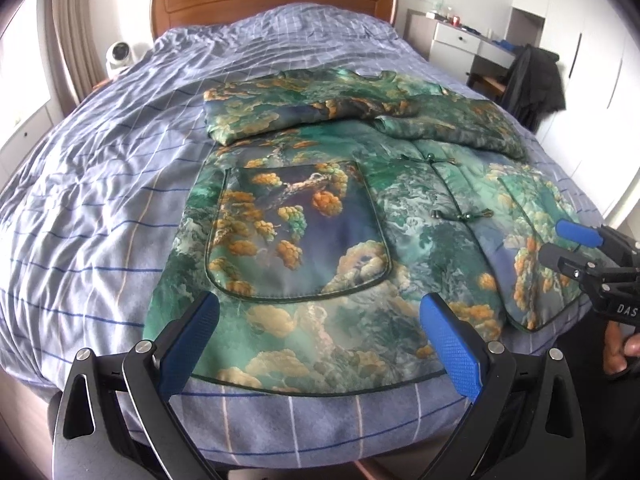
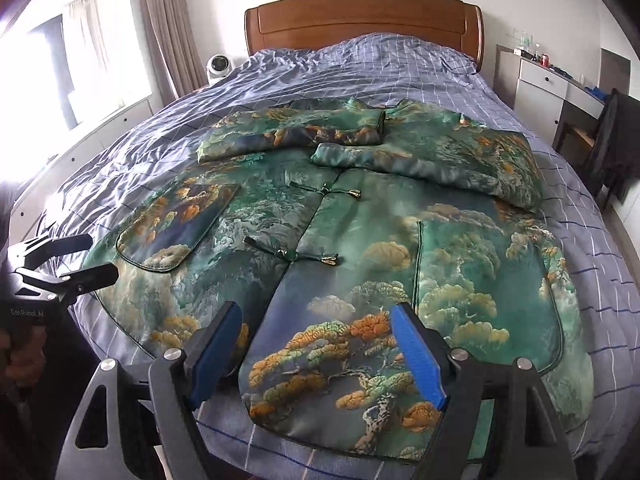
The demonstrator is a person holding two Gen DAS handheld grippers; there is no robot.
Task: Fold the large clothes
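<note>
Green jacket (image 2: 360, 216) lies lengthwise, collar toward headboard (image 2: 364, 24); both claws gape empty.

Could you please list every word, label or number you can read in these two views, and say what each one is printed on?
"DAS": white letters on the black body of the right gripper, cut off at the picture's edge.
"GenRobot.AI", faint and only roughly legible: on the black body of the left gripper.
Red can on the dresser: print too small to read.
</note>
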